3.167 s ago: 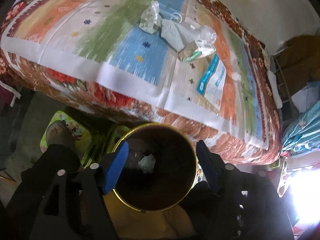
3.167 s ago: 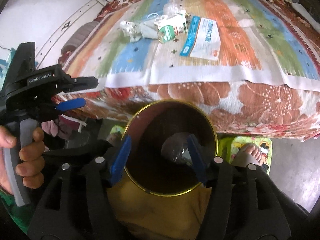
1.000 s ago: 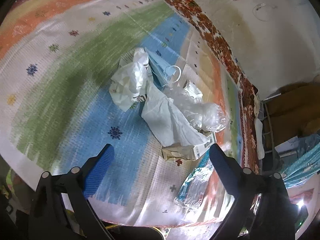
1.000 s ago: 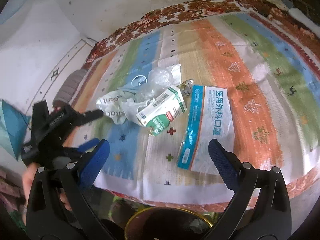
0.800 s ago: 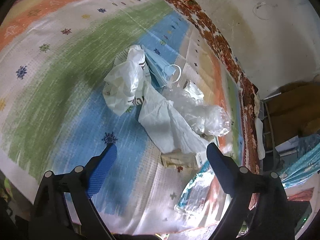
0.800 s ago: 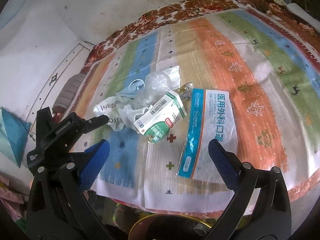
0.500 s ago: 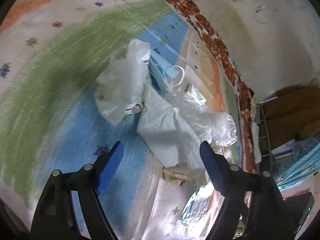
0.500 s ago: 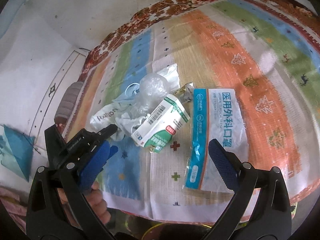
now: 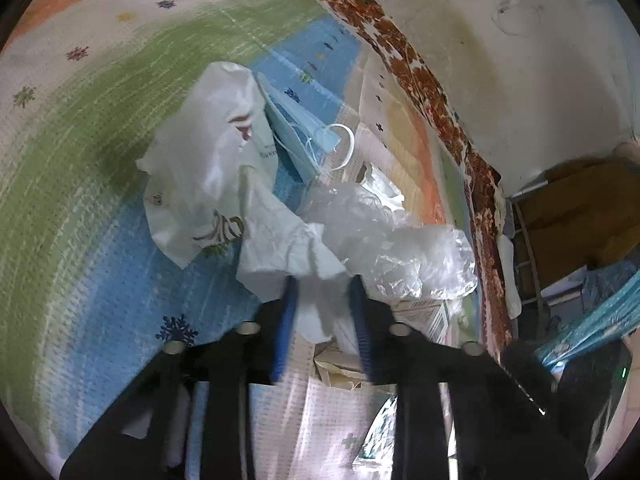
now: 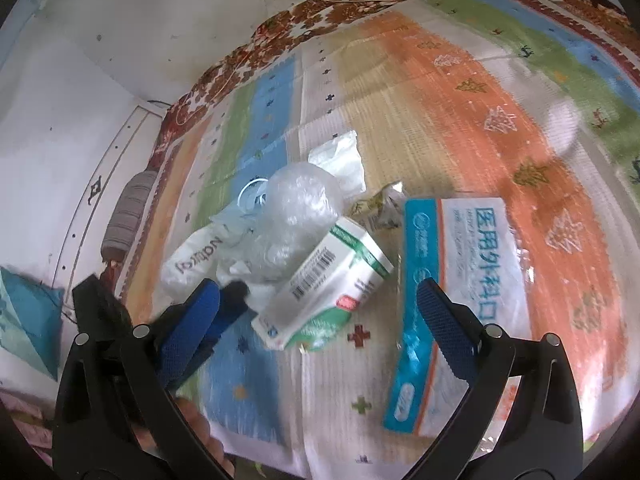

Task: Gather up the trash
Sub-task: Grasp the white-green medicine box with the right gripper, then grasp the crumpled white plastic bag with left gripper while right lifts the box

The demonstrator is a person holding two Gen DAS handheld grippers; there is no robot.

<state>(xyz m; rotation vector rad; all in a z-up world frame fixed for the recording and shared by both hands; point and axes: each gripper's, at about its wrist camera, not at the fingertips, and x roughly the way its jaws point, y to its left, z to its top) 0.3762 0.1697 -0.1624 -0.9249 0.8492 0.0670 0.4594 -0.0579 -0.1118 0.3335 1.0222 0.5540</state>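
A heap of trash lies on the striped bed cover (image 9: 80, 160): a white plastic bag (image 9: 208, 168), a blue face mask (image 9: 296, 132), clear crumpled film (image 9: 392, 240) and a crumpled white tissue (image 9: 280, 244). My left gripper (image 9: 322, 312) is closing its jaws, and its blue pads pinch the tissue's near end. In the right wrist view the left gripper (image 10: 232, 300) reaches into the heap from the left. My right gripper (image 10: 316, 320) hangs open over a green-and-white carton (image 10: 324, 276), touching nothing. A blue-and-white mask packet (image 10: 460, 280) lies to the carton's right.
A small foil wrapper (image 10: 380, 204) sits behind the carton. The bed meets a white wall (image 9: 500, 60) at the back. A shelf with brown boxes (image 9: 580, 208) stands past the bed's end. A hand (image 10: 196, 420) holds the left gripper.
My left gripper sank into the heap and its jaws went from wide open to pinched on the tissue. My right gripper moved forward and down toward the carton, still open.
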